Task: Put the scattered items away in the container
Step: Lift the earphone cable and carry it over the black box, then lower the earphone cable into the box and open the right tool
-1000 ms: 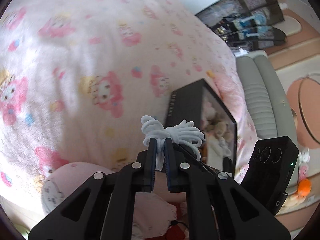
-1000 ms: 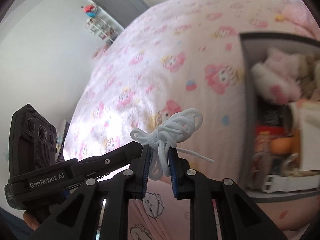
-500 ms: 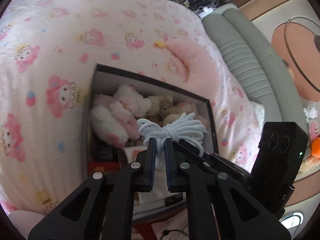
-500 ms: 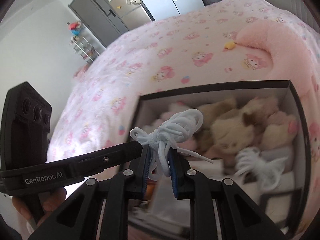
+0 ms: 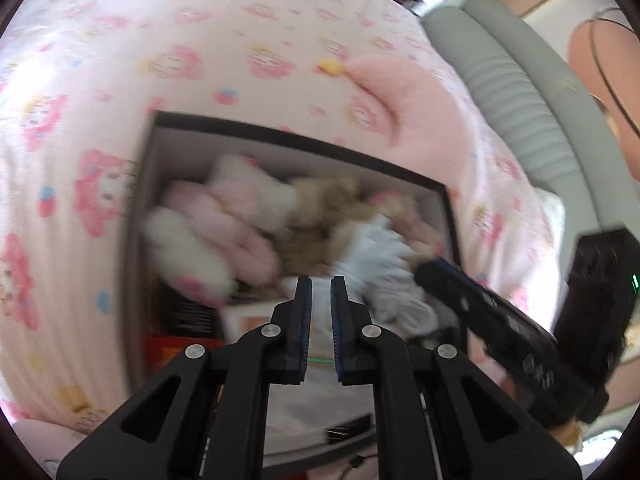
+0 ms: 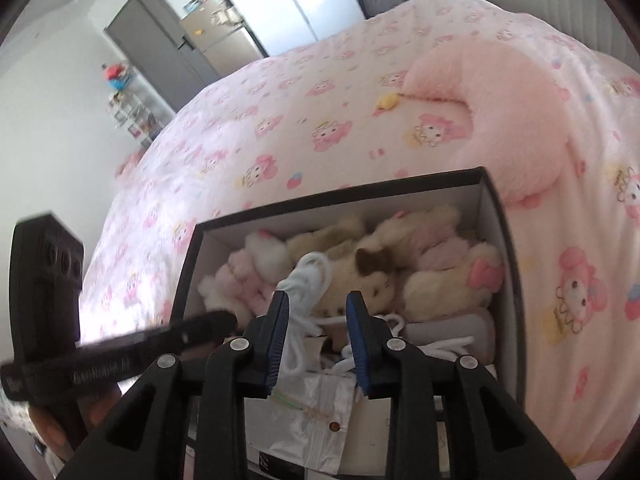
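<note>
**Operator:** What are my grippers doing?

**Guide:** Your right gripper (image 6: 318, 308) is standing with its jaws well apart; they have just been opening. The white cord bundle (image 6: 306, 280) is hanging loose between them. It is running down close along the pad on the left of the right wrist view, and the other pad is standing clear of it. Your left gripper (image 5: 320, 292) is showing only a narrow gap. Its jaws have just been opening a little, and nothing is sitting between its pads.

**Operator:** Where is the cord lying?

**Guide:** It is lying over the open dark-rimmed box (image 6: 352, 196), which you are pointing both grippers down into. Its upper loops are resting against the plush toys (image 6: 440, 280) that are filling the far half of the box. In the left wrist view it is showing only as a white blur, so I cannot tell its exact resting place.

**Operator:** What else is the box holding?

**Guide:** A second white cord (image 6: 444, 344) is lying near the right wall, and a silver packet (image 6: 312, 408) is lying at the near end. The box is sitting on the pink printed bedspread (image 6: 320, 100), near a pink cushion (image 6: 512, 100).
</note>
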Demonstrator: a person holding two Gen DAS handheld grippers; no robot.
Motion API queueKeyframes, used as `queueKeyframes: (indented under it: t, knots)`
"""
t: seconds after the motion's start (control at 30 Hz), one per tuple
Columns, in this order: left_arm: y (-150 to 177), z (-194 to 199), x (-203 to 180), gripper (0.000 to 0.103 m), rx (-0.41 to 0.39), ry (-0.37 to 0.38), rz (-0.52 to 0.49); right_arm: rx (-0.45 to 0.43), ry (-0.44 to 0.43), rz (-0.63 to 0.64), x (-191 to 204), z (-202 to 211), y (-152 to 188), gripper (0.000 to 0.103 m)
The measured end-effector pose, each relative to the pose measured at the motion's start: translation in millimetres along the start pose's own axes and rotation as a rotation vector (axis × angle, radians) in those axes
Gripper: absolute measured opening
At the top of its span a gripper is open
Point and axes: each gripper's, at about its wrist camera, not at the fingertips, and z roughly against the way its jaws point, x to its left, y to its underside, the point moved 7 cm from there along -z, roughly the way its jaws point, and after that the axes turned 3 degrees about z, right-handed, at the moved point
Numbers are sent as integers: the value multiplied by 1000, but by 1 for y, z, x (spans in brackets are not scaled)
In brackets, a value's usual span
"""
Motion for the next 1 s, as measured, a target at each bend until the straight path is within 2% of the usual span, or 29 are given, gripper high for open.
queueKeyframes:
  t: [0.07,0.17,0.3,0.47,0.53,0.63,0.7,0.8,0.87,0.9,1.0]
  knots:
    - [7,-8,-9,8,25,4,-29,-13,28,-19,-12,2,-3,26]
    - [11,-19,-15,8,49,-11,-42,-24,61,20,-14,-3,-4,26]
    - [9,-24,-5,8,34,-134,-26,47,26,64,4,-28,5,26]
    - [0,-5,11,8,-35,-228,8,135,104,80,-1,-50,16,26]
    - [0,1,11,8,-41,-220,6,130,100,76,-1,-48,15,26]
    - [7,0,4,14,-13,-128,-7,84,64,71,3,-38,11,26]
    - [9,-7,4,16,16,-105,-10,68,56,74,4,-34,10,26]
    - [6,-16,17,16,23,-204,17,95,56,67,1,-37,14,26]
    - [2,-11,29,16,-2,-268,49,115,57,57,-2,-38,18,26]
    - [0,-5,31,16,-19,-256,60,121,56,56,-2,-39,20,26]
    - [0,8,25,16,-40,-153,68,121,63,61,-2,-39,20,26]
